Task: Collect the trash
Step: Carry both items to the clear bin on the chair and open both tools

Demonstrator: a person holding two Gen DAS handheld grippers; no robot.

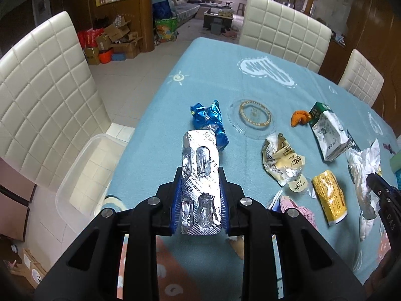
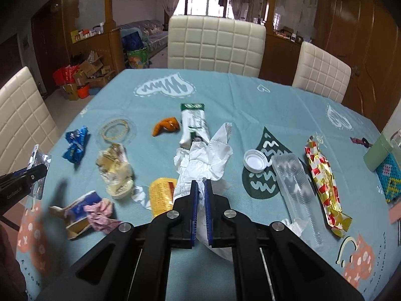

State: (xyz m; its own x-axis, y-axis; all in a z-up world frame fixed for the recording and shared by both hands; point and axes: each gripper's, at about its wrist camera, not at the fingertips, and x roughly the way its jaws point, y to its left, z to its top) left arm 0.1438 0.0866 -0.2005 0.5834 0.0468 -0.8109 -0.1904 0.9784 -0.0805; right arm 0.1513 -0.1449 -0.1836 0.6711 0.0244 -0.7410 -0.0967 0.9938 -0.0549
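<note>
The left gripper [image 1: 199, 175] is clamped on a blister pack [image 1: 200, 175], light, stiff foil that slips if pinched at its edges, so the mid-length hold looks sound. The right gripper [image 2: 199, 188] is closed on a tissue [image 2: 205, 158], soft and near weightless, likely to trail. A clear bin [image 1: 82, 175] sits at 9 o'clock past the counter [image 1: 160, 115] edge, with open room between.

The blister pack [image 1: 200, 183] hides part of the blue wrapper [image 1: 209, 123] behind it. Left of the blister pack, the clear tub [image 1: 75, 175] runs behind the left gripper's [image 1: 200, 173] frame. Print on the blister pack's foil is too small to read.
</note>
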